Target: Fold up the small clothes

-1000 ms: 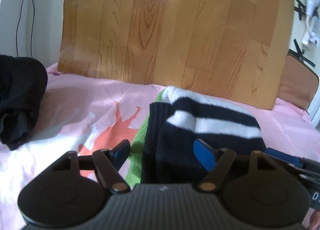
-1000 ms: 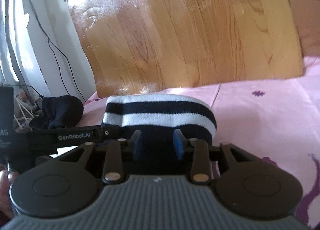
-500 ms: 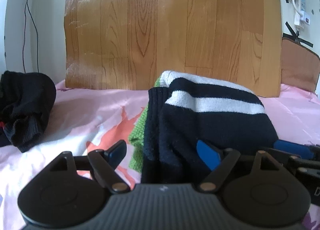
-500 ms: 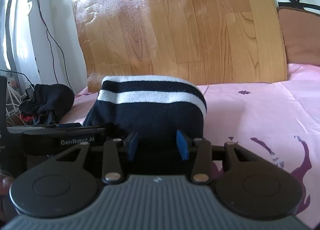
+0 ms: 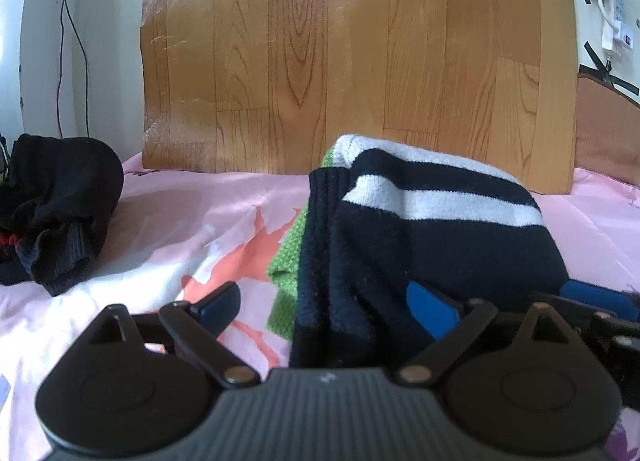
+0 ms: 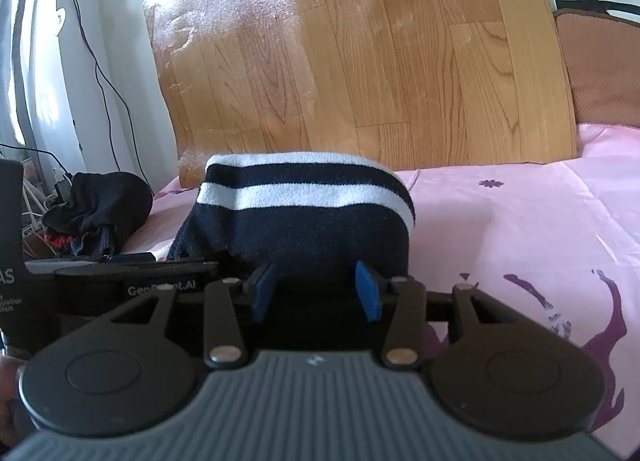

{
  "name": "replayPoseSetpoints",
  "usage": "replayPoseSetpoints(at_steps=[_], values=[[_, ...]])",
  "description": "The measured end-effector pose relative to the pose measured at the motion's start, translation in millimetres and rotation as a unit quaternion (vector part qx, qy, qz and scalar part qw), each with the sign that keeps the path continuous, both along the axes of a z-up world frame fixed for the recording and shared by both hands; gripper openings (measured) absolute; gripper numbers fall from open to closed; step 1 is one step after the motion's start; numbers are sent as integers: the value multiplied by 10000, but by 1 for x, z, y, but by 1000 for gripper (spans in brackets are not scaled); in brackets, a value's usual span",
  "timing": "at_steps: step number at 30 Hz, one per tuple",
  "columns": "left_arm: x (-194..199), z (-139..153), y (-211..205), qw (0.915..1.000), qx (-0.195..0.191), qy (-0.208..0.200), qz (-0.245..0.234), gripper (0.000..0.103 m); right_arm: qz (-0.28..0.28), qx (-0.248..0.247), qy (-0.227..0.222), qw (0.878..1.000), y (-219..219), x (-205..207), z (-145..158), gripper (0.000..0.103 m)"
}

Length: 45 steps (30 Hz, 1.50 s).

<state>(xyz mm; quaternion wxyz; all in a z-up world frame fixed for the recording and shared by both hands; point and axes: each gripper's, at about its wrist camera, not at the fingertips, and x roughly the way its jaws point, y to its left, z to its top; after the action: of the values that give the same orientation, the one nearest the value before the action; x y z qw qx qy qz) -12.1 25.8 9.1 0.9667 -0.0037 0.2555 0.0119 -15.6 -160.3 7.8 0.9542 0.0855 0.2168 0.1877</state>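
A folded navy knit garment (image 5: 424,237) with white stripes lies on the pink sheet (image 5: 180,221), with a green knit piece (image 5: 290,257) showing under its left edge. My left gripper (image 5: 324,305) straddles its near end and its jaws are opening; the left finger stands well clear of the cloth. In the right wrist view the same garment (image 6: 304,221) fills the gap of my right gripper (image 6: 315,291), whose jaws are also opening, with the blue pad faces showing beside slack cloth. The right gripper's blue finger (image 5: 592,293) reaches in from the right.
A crumpled black garment (image 5: 60,205) lies on the sheet at the left, also seen as a black heap (image 6: 104,201). A wood-pattern board (image 5: 352,61) stands against the wall behind the bed. A brown cushion (image 5: 608,129) is at the right, and cables (image 6: 36,213) hang at the left.
Both grippers sank a little with the striped garment, which now rests on the sheet. The left jaws spread much wider, off the cloth. The right jaws widened slightly.
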Motion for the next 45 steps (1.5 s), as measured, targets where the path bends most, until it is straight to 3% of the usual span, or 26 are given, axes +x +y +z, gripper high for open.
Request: replayPoseSetpoints(at_steps=[24, 29, 41, 45], values=[[-2, -1, 1, 10000, 13, 7, -70, 100, -18, 116, -29, 9999, -1, -2, 1, 56], [-2, -1, 1, 9998, -44, 21, -178, 101, -112, 182, -54, 9998, -4, -3, 0, 63], [-13, 1, -6, 9978, 35, -179, -635, 101, -700, 505, 147, 9962, -19, -3, -3, 73], [-12, 0, 1, 9967, -224, -59, -782, 101, -987, 705, 446, 9916, -29, 2, -7, 75]])
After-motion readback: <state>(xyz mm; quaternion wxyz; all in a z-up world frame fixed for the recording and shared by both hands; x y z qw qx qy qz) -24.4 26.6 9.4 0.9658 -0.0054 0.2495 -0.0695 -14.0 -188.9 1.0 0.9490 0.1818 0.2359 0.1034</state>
